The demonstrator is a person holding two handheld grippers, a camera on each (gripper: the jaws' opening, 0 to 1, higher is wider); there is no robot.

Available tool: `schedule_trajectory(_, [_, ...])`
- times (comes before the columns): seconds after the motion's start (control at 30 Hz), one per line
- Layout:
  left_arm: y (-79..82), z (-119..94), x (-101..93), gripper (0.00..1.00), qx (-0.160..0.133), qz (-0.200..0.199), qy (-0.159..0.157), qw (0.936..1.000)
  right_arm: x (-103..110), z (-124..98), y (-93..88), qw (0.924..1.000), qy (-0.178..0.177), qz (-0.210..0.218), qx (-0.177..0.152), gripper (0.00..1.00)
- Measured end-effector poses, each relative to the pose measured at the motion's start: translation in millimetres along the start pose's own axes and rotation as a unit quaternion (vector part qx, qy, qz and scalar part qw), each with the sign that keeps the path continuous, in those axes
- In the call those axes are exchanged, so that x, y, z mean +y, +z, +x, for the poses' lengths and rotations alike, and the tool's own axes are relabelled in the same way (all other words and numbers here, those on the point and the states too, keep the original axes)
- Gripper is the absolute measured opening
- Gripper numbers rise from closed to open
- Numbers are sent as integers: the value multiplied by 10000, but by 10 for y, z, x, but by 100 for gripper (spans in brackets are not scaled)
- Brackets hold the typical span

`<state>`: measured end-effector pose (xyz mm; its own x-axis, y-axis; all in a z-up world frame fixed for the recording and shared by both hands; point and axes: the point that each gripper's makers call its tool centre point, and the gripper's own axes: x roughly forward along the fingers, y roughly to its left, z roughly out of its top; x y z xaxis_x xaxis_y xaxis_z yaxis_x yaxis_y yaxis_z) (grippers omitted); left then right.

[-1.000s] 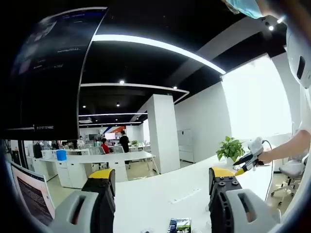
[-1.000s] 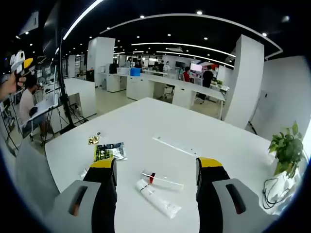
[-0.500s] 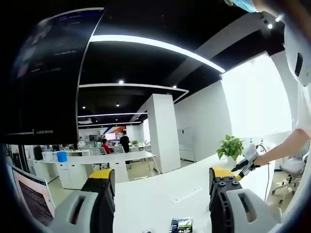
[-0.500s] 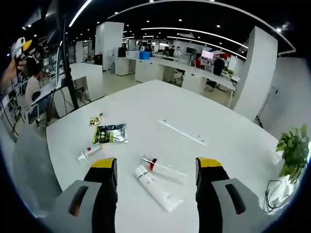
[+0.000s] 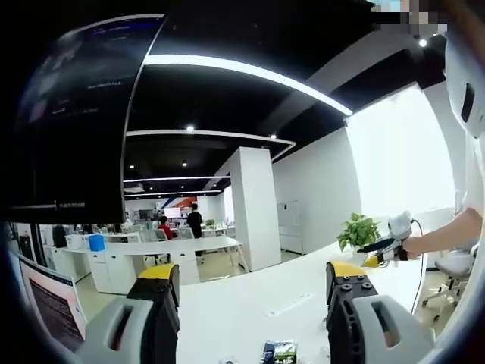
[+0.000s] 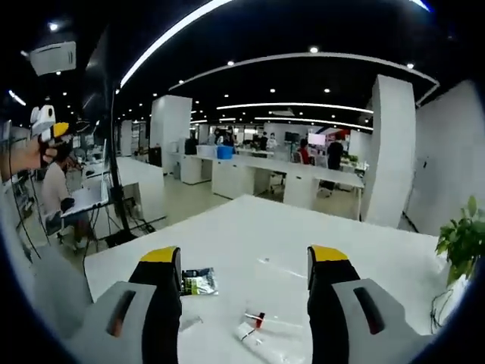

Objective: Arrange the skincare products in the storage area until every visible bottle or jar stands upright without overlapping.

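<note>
Landmark: the white table [image 6: 250, 250].

In the right gripper view, the right gripper [image 6: 244, 273] hangs above the table's near part, jaws spread wide with nothing between them. Just past the fingertips and in the gap between them, a clear tube with a red cap [image 6: 267, 321] lies flat on the table, and a white tube [image 6: 261, 340] lies flat just nearer, beside it; whether the two touch cannot be told. Beside the left finger [image 6: 161, 296], a dark green sachet [image 6: 198, 281] lies flat on the table, clear of both tubes. Farther across the table, a thin white strip [image 6: 282, 268] rests on the surface. At the table's far right side stands a potted plant [image 6: 459, 243]. Off the table's left side, the left gripper [image 6: 47, 125] is held up in a hand.

In the left gripper view, the left gripper [image 5: 250, 282] is raised above the table [image 5: 250, 303], jaws wide apart and empty. The sachet [image 5: 277, 352] lies on the table below and between the fingers. Farther along, the right gripper [image 5: 385, 244] is held over the table beside the plant [image 5: 359, 230].
</note>
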<state>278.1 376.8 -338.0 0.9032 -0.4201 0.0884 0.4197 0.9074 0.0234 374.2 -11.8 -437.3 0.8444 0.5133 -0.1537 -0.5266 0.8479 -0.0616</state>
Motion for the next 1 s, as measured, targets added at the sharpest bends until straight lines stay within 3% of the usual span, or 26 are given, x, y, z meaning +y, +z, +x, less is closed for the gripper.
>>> schedule_trajectory(0.17, [-4,-22,-8,82,-42,-63,-4,10000,51,-153,392,9963,-158,420,-726,66])
schedule_trajectory(0.37, [5,-51,-6,82,-102,-111,-2,9999,64,-244,566,9937,-217,454,-1003,66])
schedule_trajectory(0.6, [-6,-79,10,82,-123,-154,16,9998,105,-285,656,9915,-238,477,-1185,66])
schedule_trajectory(1.0, [-31,-64,48,82,-111,-180,16,9998,128,-234,608,9933,-242,394,-1063,66])
